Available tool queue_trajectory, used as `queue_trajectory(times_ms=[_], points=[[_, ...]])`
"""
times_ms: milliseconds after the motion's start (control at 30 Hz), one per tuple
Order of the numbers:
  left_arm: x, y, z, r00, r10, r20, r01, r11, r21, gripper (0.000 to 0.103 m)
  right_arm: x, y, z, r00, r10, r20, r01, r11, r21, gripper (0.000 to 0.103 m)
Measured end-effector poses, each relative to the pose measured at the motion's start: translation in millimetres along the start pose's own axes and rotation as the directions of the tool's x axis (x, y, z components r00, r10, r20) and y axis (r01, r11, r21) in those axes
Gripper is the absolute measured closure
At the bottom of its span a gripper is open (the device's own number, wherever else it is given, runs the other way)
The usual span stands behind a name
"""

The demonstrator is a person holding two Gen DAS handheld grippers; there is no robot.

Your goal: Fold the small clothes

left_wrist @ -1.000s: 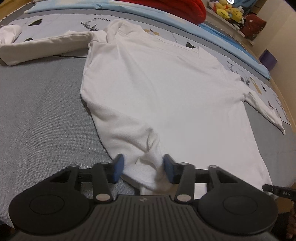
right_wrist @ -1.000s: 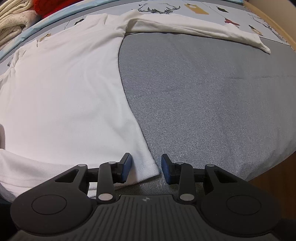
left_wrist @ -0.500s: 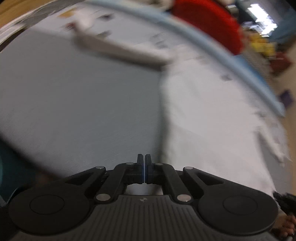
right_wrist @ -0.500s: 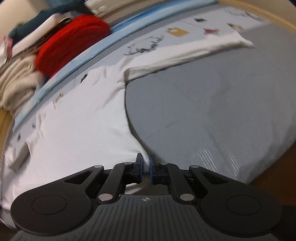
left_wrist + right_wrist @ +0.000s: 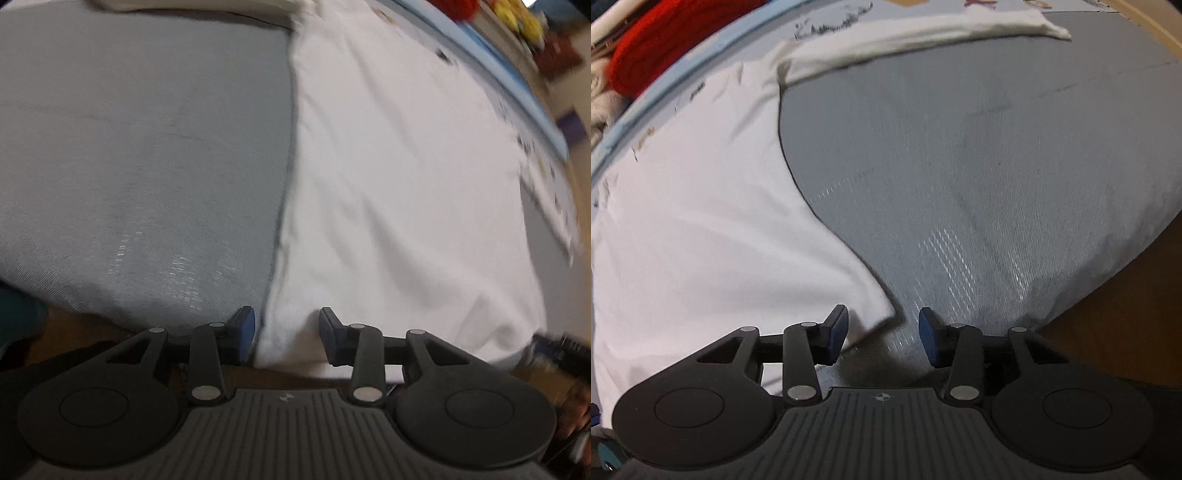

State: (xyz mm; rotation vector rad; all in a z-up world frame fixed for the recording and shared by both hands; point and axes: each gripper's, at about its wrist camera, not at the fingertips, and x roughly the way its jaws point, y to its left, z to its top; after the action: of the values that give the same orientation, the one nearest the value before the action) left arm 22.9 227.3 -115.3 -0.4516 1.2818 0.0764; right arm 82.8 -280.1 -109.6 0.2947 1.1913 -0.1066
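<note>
Reopening after pinching, left gripper (image 5: 287, 332), right gripper (image 5: 882, 334), shirt (image 5: 399, 192) hem flattened

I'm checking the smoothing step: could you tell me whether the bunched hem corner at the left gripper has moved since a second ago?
Yes. The hem corner now lies flat, pulled toward the grey mattress's near edge.

The shirt (image 5: 399, 192) is plain white, lying on a grey woven bed cover (image 5: 979, 177); beyond the shirt runs a pale sheet (image 5: 827, 26) printed with small dark figures, edged by a light blue band (image 5: 517, 88); past that, a red bundle (image 5: 665, 48); the fingers (image 5: 837, 334) carry dark blue pads.
</note>
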Motion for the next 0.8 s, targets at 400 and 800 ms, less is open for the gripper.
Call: queue_trajectory(times_ms=[400, 800], points=[[-28.4, 42.2, 3.2, 0.988, 0.106, 0.111, -0.093, 0.989, -0.116, 0.063, -12.8, -3.5, -1.6, 0.997, 0.074, 0.017, -0.074, 0.997, 0.001, 0.074], [-9.8, 28.0, 6.5, 0.985, 0.152, 0.078, -0.145, 0.985, -0.097, 0.080, -1.7, 21.4, -6.3, 0.989, 0.143, -0.040, -0.147, 0.985, -0.095, 0.077]])
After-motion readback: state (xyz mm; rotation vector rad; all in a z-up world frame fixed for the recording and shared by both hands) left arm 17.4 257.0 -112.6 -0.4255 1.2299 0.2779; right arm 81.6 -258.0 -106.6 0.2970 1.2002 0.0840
